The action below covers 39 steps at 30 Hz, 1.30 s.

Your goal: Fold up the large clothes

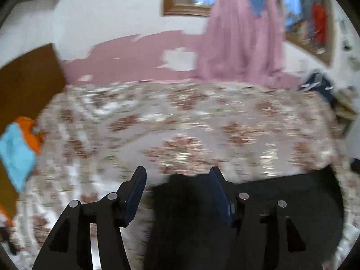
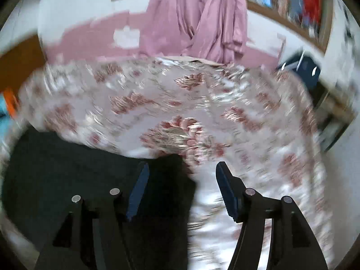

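Two grippers hover low over a black garment (image 1: 258, 213) spread on the near part of a floral bedspread (image 1: 180, 117), both wrist views smeared by motion blur. Left of the garment, a light blue cloth (image 1: 15, 153) and an orange cloth (image 1: 31, 132) lie at the bedspread's edge beside a brown wooden panel (image 1: 24, 83). The left gripper (image 1: 176, 186) points forward above the garment's left edge, its jaws spread wide and holding nothing, one fingertip (image 1: 138, 180) over bedspread, the other over black fabric. The right gripper (image 2: 182, 182) hangs above the garment's right edge, jaws likewise apart and empty, dark cloth under its left finger and floral print under its right. Beyond the garment, pink curtains (image 2: 198, 22) drape down to the bedspread's far side.
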Each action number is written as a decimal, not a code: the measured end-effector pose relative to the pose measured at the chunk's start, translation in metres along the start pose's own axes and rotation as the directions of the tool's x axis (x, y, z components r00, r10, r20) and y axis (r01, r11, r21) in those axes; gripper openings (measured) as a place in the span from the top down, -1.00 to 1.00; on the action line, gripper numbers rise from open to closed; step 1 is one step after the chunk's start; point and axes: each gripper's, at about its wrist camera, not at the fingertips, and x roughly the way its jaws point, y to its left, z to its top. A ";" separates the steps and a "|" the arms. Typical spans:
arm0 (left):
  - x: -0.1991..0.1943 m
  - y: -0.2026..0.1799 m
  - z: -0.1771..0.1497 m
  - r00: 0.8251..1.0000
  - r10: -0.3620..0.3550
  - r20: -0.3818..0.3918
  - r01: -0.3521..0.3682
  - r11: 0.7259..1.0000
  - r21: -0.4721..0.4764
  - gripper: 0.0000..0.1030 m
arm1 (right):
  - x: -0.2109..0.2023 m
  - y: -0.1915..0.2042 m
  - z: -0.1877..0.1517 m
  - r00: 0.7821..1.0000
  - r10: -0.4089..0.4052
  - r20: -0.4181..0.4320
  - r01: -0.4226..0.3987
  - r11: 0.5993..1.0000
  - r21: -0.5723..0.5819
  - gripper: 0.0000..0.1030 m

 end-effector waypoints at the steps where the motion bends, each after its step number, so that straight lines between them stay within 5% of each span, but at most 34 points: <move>1: -0.004 -0.009 -0.008 0.999 -0.030 -0.011 0.030 0.999 0.015 -0.08 | -0.009 0.012 -0.005 0.999 0.035 0.029 -0.034 0.999 -0.031 -0.09; 6: -0.002 -0.068 -0.067 0.982 -0.158 -0.101 0.165 0.984 0.064 -0.08 | -0.005 0.076 -0.053 0.982 0.188 0.004 -0.187 0.978 -0.094 -0.10; 11: 0.036 -0.091 -0.088 0.985 -0.060 -0.161 0.081 0.989 0.128 -0.14 | 0.026 0.101 -0.081 0.988 0.146 -0.042 -0.150 0.983 -0.103 -0.10; 15: 0.059 -0.067 -0.082 0.980 0.007 -0.200 0.007 0.997 0.071 -0.15 | 0.064 0.080 -0.091 0.983 0.110 -0.149 -0.114 0.993 -0.025 -0.14; 21: 0.071 -0.056 -0.083 0.978 0.079 -0.195 -0.043 0.982 0.186 -0.17 | 0.076 0.063 -0.098 0.985 0.042 -0.167 -0.051 0.997 -0.050 -0.14; 27: 0.070 -0.011 -0.079 0.968 0.142 -0.205 -0.122 0.986 0.111 -0.16 | 0.074 0.021 -0.091 0.983 -0.024 -0.184 0.020 1.000 -0.023 -0.14; 39: 0.024 -0.011 -0.093 0.978 0.128 -0.166 -0.104 0.984 0.145 -0.17 | 0.023 0.017 -0.107 0.995 0.079 -0.058 -0.078 0.997 0.019 -0.37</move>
